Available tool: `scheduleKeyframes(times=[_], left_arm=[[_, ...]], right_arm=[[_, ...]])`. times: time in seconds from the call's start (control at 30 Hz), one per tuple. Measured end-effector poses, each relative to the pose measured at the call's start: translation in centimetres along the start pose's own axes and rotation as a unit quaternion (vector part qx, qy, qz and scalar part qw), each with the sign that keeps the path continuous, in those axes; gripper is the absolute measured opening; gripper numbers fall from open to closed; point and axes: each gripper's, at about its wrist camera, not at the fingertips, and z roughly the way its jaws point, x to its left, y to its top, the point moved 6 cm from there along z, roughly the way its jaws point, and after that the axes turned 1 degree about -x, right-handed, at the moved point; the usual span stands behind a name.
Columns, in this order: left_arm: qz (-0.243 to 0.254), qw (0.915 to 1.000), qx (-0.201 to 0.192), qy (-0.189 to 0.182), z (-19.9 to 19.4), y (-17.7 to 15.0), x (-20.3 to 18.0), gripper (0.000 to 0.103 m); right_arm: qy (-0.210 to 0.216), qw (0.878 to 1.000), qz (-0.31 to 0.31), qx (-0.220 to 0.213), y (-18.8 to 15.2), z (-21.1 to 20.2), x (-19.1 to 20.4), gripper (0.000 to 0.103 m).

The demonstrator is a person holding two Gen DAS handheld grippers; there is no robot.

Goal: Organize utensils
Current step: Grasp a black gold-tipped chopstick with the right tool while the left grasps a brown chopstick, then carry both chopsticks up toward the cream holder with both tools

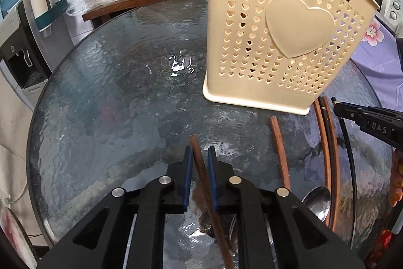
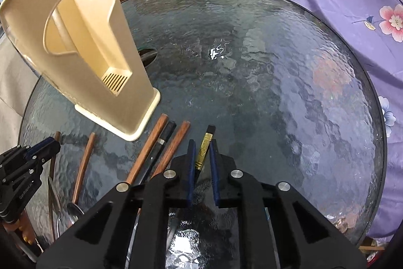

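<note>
Near the table point(image 1: 113, 117) front edge, beside the holder point(image 1: 277, 29): left gripper point(image 1: 200, 165) astride a wooden handle point(image 1: 197, 153), perhaps not clamped; right gripper point(image 2: 202, 158) apart around a black-gold chopstick point(image 2: 207, 143). May slip on lifting, or tip the holder.

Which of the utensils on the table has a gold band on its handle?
The black utensil between the right gripper's fingers; the others have plain brown wooden handles or a black one with a silver ring.
</note>
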Motion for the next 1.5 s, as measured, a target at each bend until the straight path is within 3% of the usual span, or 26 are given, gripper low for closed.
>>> scheduleKeyframes(times=[0.37,0.5,0.8,1.1,1.5], left_arm=[[-0.001,1.0,0.0,-0.005,-0.1,0.2,-0.6,0.007],[-0.016,0.9997,-0.004,-0.017,-0.3,0.8,-0.4,0.007],[-0.018,0.9966,-0.073,-0.034,-5.6,3.9,-0.6,0.007],[-0.021,0.9885,-0.141,-0.051,-11.6,5.9,-1.0,0.007],[-0.003,0.9783,-0.199,-0.059,-17.1,6.1,-1.5,0.007]], right_arm=[[-0.002,1.0,0.0,-0.015,-0.3,0.1,0.0,0.007],[0.03,0.999,0.017,-0.028,-0.4,-0.4,-0.3,0.007],[0.084,0.992,0.01,-0.099,0.8,-5.8,0.2,0.007],[0.133,0.975,-0.023,-0.174,1.4,-12.5,1.2,0.007],[0.198,0.952,-0.057,-0.226,-0.2,-20.1,2.8,0.007]])
